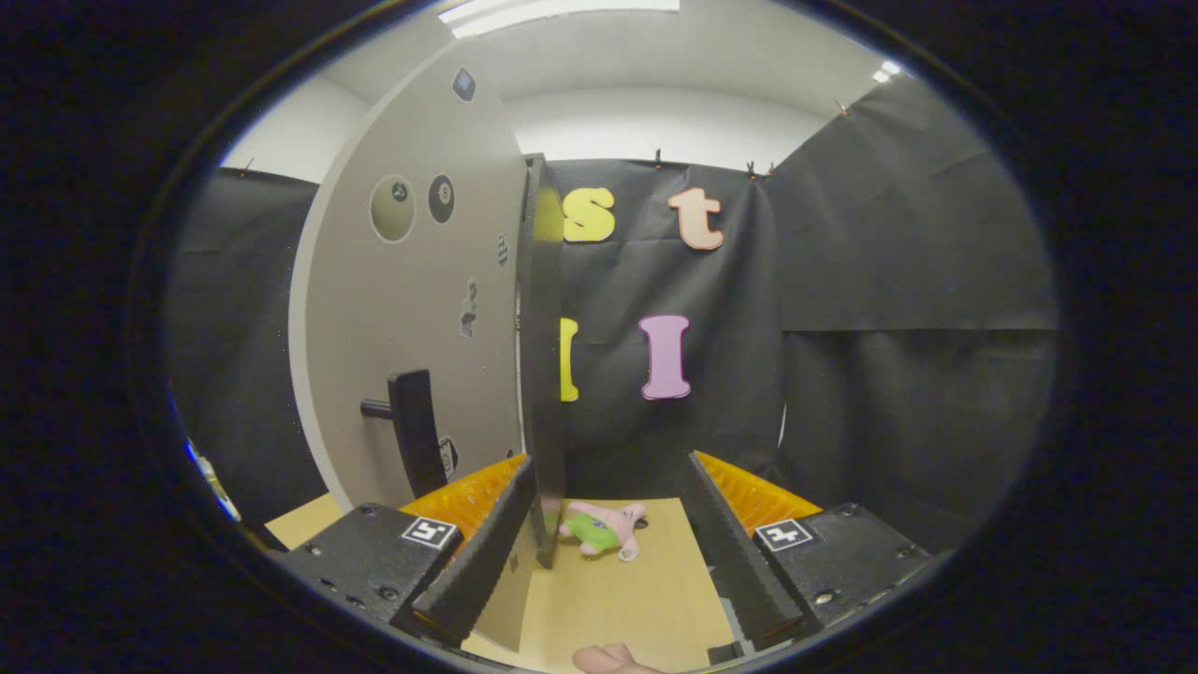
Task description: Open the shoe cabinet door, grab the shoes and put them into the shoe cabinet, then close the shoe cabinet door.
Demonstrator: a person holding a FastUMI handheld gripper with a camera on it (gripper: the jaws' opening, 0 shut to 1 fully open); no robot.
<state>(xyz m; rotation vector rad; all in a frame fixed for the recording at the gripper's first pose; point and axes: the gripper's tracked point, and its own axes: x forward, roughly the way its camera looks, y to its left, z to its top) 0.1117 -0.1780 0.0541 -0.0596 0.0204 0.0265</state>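
Shoe cabinet door (412,309): a large pale panel standing upright and swung open, seen nearly edge-on, its dark free edge (543,374) running down to the wooden table (646,599). Small stickers dot its face. A dark bar handle (412,431) projects from the lower part of the face, ahead of the left finger.

Table: light wood, extending forward between the fingers to the black cloth wall of the booth behind it.

Gripper (608,552): jaws spread wide and holding nothing; the door's lower edge stands just inside the left finger, though contact cannot be judged. Each finger base carries a small square marker.

Soft toy (601,530): a pink plush with a green patch, lying on the table between the fingers, just beside the door's bottom edge.

Fingertip (608,660): a person's finger at the near edge of the table. No part seen here can be told as a shoe.
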